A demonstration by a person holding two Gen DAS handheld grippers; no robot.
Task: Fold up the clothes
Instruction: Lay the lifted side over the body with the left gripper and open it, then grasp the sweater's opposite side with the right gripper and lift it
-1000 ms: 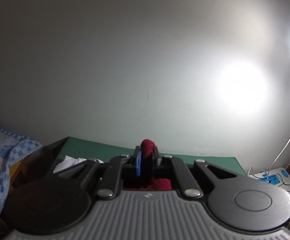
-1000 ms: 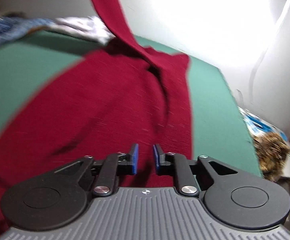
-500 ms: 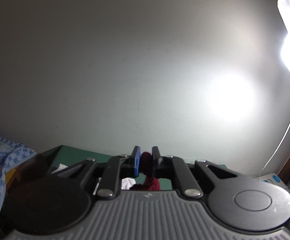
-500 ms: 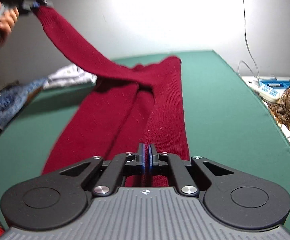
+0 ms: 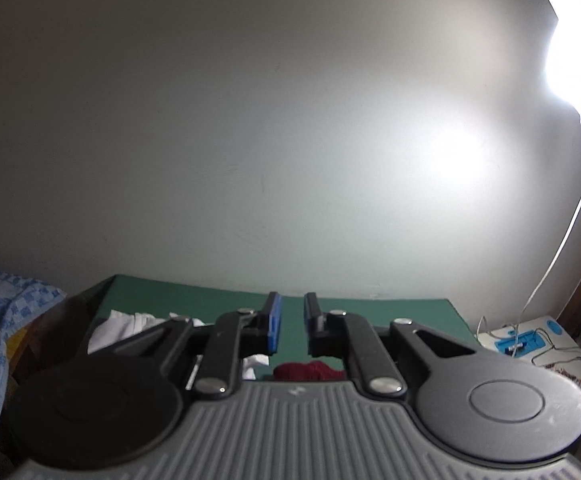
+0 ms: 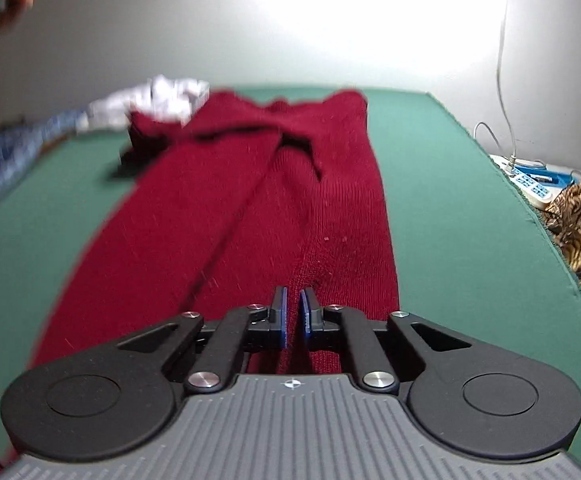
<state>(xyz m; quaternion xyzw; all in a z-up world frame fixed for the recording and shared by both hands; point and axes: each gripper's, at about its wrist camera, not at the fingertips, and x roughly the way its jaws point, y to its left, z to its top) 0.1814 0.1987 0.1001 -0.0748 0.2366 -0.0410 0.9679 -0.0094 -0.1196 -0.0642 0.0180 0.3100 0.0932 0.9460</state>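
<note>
Sweater (image 6: 250, 208) flat on green table (image 6: 442, 200), parted right fingers (image 6: 279, 316) over its near hem, left fingers (image 5: 273, 322) apart above

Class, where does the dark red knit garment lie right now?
In the right wrist view, the dark red knit garment lies along the green table, ahead of the right gripper, white clothes at its far-left corner.

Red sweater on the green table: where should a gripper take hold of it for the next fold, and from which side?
Probably the loose sleeve end bunched at the far left of the red sweater. It stands raised off the green table, so an open gripper coming from the left, low and level, could close on the cuff without catching the body.
</note>
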